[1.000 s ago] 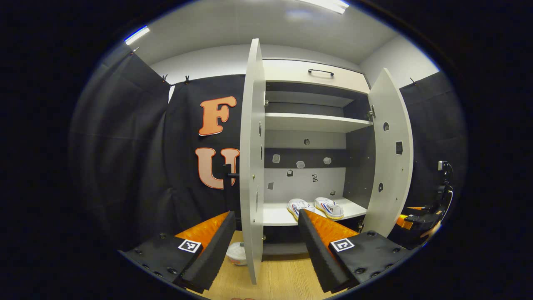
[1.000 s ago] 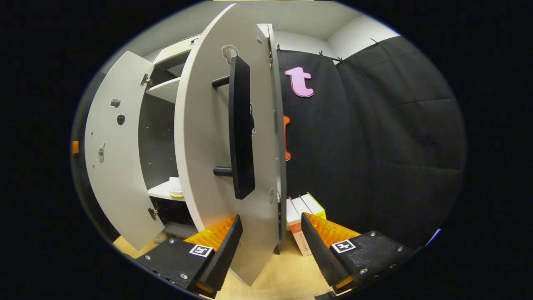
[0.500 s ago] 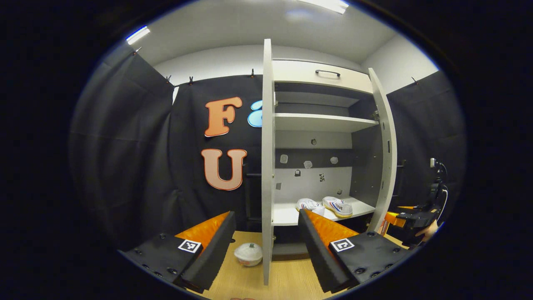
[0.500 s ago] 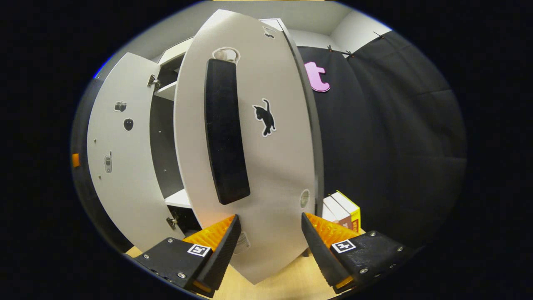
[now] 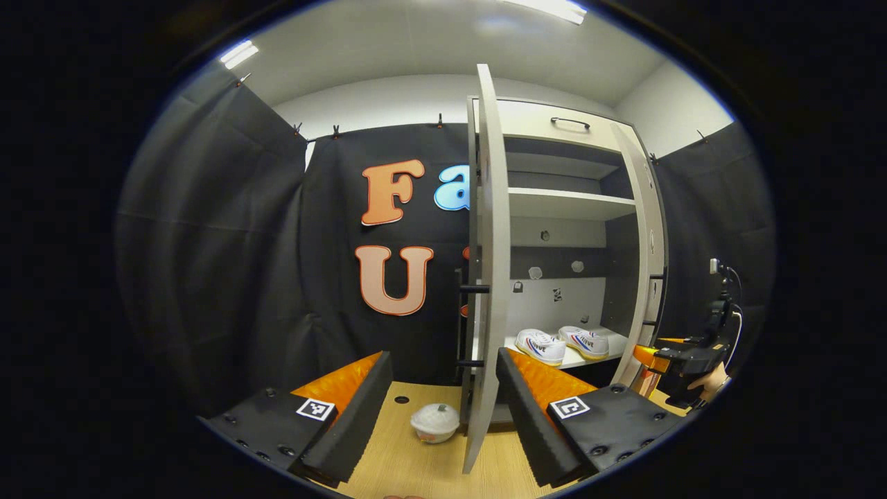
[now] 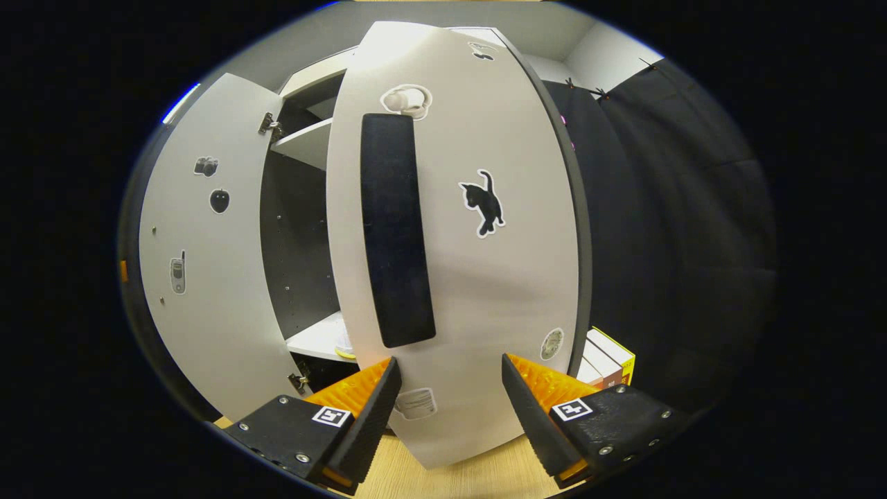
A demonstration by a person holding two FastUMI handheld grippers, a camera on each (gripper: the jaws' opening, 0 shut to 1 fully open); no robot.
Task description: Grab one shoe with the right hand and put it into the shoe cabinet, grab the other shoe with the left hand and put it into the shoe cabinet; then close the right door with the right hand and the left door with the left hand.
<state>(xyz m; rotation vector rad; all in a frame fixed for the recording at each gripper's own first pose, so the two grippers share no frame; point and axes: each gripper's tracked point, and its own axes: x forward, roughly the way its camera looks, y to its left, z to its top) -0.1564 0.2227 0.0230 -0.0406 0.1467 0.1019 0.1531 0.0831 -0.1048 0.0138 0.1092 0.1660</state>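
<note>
My left gripper (image 5: 443, 398) is spread wide and holds nothing; its fingers straddle the near edge of the pale grey left door (image 5: 485, 277) of the shoe cabinet, which I see edge-on, swung well out from the cabinet. I cannot tell whether either finger touches it. A black bar handle (image 5: 463, 319) sits on the door's left face. Below, on the light wooden floor (image 5: 416, 464), a small white lidded bowl (image 5: 434, 421) stands just left of the door's foot.

Past the door, the tall grey shoe cabinet (image 5: 554, 125) is open, and the two white sneakers with coloured stripes (image 5: 563, 344) lie side by side on its low white shelf (image 5: 589, 357). To the far right I see my other gripper and the hand (image 5: 707, 381) that holds it, near the right door (image 5: 641, 263).

My right gripper (image 6: 447, 398) is also wide open and empty, its fingers set either side of the lower part of the pale grey right door's (image 6: 499, 291) outer face, close to it; contact is not clear. That door carries a long black padded handle (image 6: 395, 229), a black cat sticker (image 6: 483, 202) and a few smaller stickers. It is partly closed, with a gap to its left showing the dark interior and the left door's inner face (image 6: 201, 277). To the right of the door, some boxes (image 6: 610, 360) stand on the floor against the black cloth.
</note>
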